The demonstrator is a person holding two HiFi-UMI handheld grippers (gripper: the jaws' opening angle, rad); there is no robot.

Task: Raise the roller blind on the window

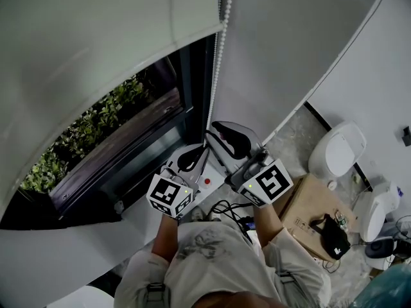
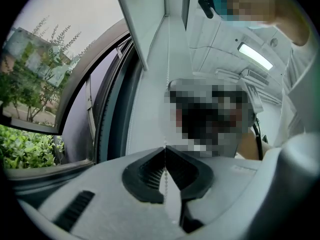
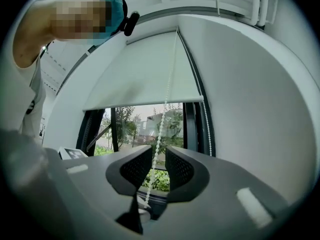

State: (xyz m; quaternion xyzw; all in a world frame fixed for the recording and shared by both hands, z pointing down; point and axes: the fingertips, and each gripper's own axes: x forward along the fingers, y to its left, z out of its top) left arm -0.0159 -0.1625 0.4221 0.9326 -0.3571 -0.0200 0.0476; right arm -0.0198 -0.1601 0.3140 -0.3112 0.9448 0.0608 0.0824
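Closest in, the head view looks down over the person's pale shirt (image 1: 212, 255) to two marker cubes, the left one (image 1: 170, 196) and the right one (image 1: 271, 181), each showing black-and-white square code patterns. Left gripper (image 2: 164, 150): jaws pinched together on the bead chain (image 2: 164, 176), white beads running straight through the closed pads. Right gripper (image 3: 159, 155), just beside it: jaws apart, the chain hanging between the pads with neither pressing on it. Off to the right on the floor there's a cardboard box (image 1: 307, 204), the print on its side too small to read. Beyond the grippers the chain climbs beside the dark window frame (image 1: 192, 69). The roller blind (image 3: 145, 79) covers the upper part of the window, the lower glass is uncovered, and green shrubs (image 1: 96, 130) show through it
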